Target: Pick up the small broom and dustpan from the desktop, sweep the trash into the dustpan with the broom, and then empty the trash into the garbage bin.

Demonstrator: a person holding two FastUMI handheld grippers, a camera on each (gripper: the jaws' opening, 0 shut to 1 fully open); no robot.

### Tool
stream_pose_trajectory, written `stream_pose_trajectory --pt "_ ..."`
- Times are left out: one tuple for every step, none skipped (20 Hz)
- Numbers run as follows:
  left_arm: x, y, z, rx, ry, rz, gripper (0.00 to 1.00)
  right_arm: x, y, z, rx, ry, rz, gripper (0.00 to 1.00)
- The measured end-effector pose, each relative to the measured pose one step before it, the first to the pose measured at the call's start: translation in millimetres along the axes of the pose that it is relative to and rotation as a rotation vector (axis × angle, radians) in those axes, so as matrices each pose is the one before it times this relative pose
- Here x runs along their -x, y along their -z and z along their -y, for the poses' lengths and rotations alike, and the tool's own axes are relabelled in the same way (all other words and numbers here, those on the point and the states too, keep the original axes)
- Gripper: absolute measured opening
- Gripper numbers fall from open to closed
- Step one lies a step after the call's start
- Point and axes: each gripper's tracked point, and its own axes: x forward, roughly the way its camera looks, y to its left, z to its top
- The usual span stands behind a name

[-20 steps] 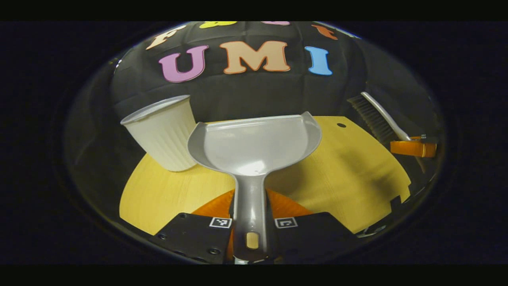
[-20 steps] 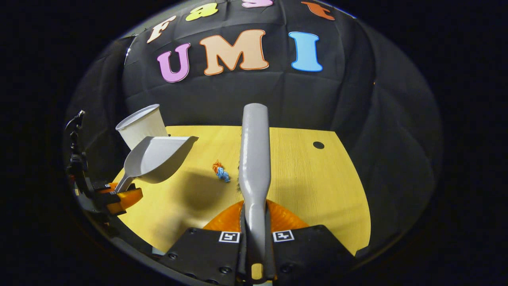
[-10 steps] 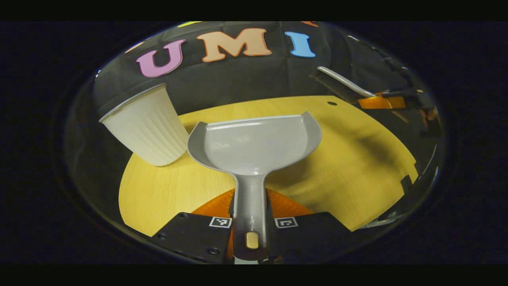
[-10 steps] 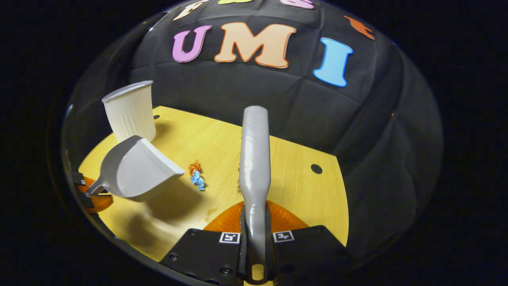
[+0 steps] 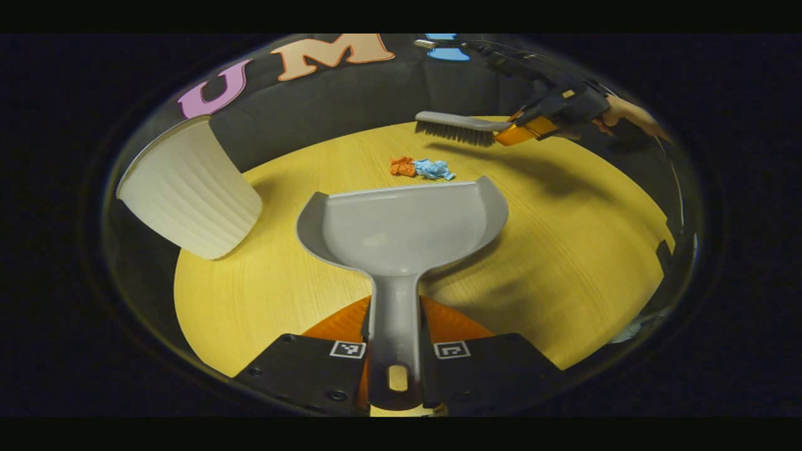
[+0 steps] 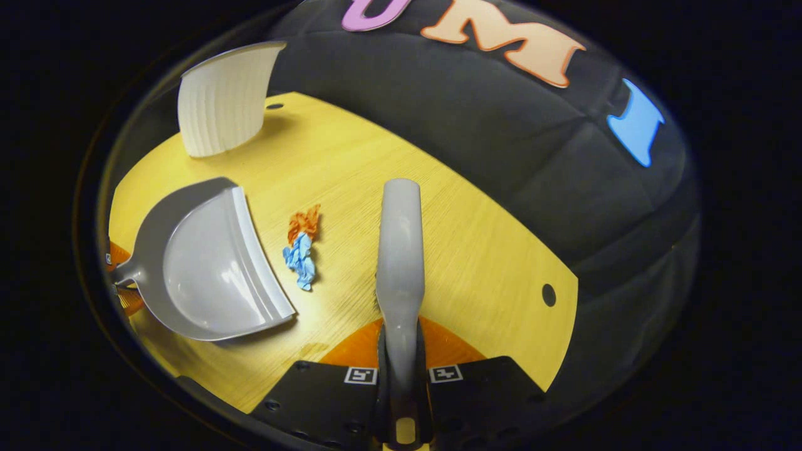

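1. the left claw point(image 5: 393, 351) is clamped on the dustpan point(image 5: 401, 228) handle; the pan's open lip faces 12 o'clock in the left gripper view, low over the worktop point(image 5: 564, 250). whether the lip touches the wood i cannot tell.
2. the trash point(image 5: 421, 168), an orange scrap and a blue scrap touching each other, lies just beyond the lip at 12 o'clock, apart from it.
3. the right claw point(image 6: 401, 382) is clamped on the broom point(image 6: 400, 250) handle, whose long axis runs straight to 12 o'clock in the right gripper view. there the trash point(image 6: 302, 247) sits at 10 o'clock of the claw, between broom and dustpan point(image 6: 207, 269).
4. in the left gripper view the broom point(image 5: 460, 125) hangs above the worktop, beyond the trash at 1 o'clock, bristles down, not yet on the wood.
5. judgement: the coming stroke is to lower the bristles behind the scraps and draw them toward the lip; the broom hand is the one placed to do it.
6. the bin point(image 5: 188, 188) stands at 10 o'clock of the pan, near the worktop's far left edge, well apart from the trash. the wood between looks smooth.
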Motion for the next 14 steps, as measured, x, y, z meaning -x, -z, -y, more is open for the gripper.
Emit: stream_pose_trajectory --pt "-0.11 2.12 0.97 -0.00092 0.00809 -0.00887 0.27 -7.66 1.88 -6.64 0.02206 -0.01105 -0.00658 0.14" --pt "-0.75 0.29 0.7 -0.00157 0.00218 -0.00228 0.27 -4.05 1.24 -4.61 0.01748 -0.0088 -0.01833 0.15" --pt "-0.91 -0.97 0.28 -0.00419 0.00212 0.00455 0.25 -6.42 2.88 -6.88 0.00429 -0.01941 -0.00968 0.15" --pt "-0.18 1.09 -1.14 -0.00805 -0.00229 -0.0044 0.25 -0.19 0.31 -6.26 0.00065 -0.0218 -0.01155 0.12" --pt "0.29 -2.0 0.42 -0.00875 0.00183 0.00548 0.27 -0.04 -1.03 -4.9 0.00959 -0.02095 -0.0057 0.15" --pt "-0.63 0.86 -0.15 -0.00771 0.00187 -0.00137 0.25 -1.71 -3.36 -5.23 0.01764 -0.02038 -0.00064 0.14" --pt "0.53 -0.57 0.64 -0.00652 0.00262 -0.0002 0.25 4.06 -0.83 -4.87 0.02676 -0.01625 -0.00219 0.14" --pt "0.66 -1.06 0.44 -0.0103 0.00115 0.00017 0.25 3.55 -2.95 -5.81 0.02455 -0.02643 -0.00479 0.15" --pt "0.52 -0.7 0.13 -0.0057 0.00205 0.00178 0.27 4.53 -3.41 -8.38 0.02284 -0.02817 0.01053 0.14" --pt "1.9 -3.98 -0.03 -0.00646 0.00084 -0.00219 0.27 5.42 -4.48 -6.11 0.01861 -0.03124 0.0026 0.15" --pt "2.94 -4.31 0.07 -0.00637 0.00078 -0.00127 0.27 8.77 -0.92 -3.13 0.01826 -0.03502 -0.0026 0.12" --pt "1.11 -1.81 0.89 -0.00743 0.00121 -0.00016 0.25 8.01 -3.28 -3.23 0.01902 -0.03044 0.00554 0.15" --pt "1.24 -2.83 0.19 -0.005 0.00166 0.00388 0.27 6.88 -4.83 -0.76 0.00799 -0.03301 -0.00374 0.14" --pt "-1.37 3.93 -0.16 -0.0068 0.00127 -0.00132 0.24 7.75 -3.24 -2.49 -0.0054 -0.03872 -0.01217 0.14"
